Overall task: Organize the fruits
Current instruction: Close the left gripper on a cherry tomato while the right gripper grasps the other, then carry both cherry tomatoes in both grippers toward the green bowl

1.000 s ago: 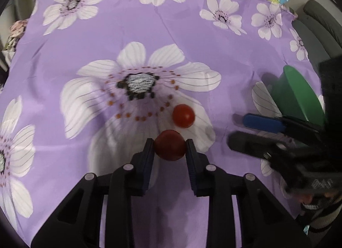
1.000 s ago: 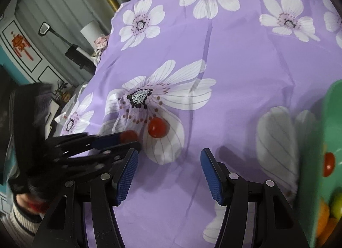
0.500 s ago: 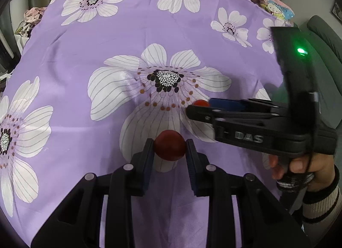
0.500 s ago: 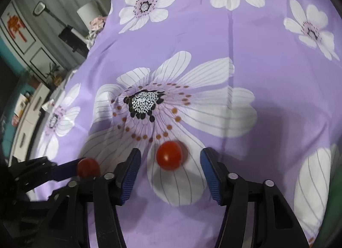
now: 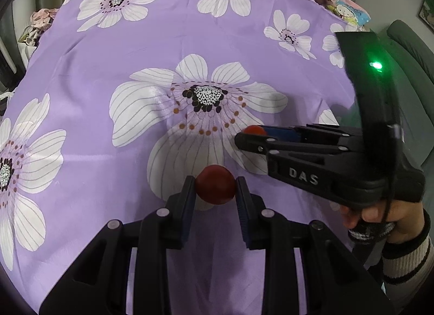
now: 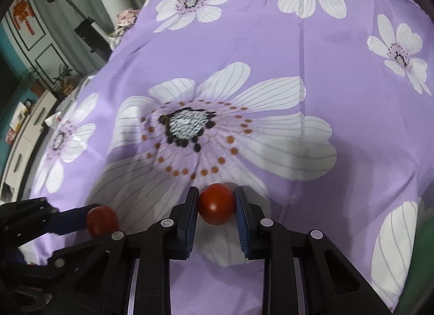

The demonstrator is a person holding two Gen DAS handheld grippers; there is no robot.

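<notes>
Red tomato [image 6: 216,203] between right gripper [image 6: 215,206] fingers [image 6: 190,214] — clamped.

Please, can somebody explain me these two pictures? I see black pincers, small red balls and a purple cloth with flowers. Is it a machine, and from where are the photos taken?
It is not a machine working alone. A person's hand holds a hand tool in each hand, and each tool carries a camera looking along its two fingers. One picture comes from the left tool, the other from the right. The left gripper is shut on a dark red tomato. The right gripper is shut on a brighter red tomato. Each view also shows the other tool from the side. Under both lies a purple flowered cloth.
</notes>
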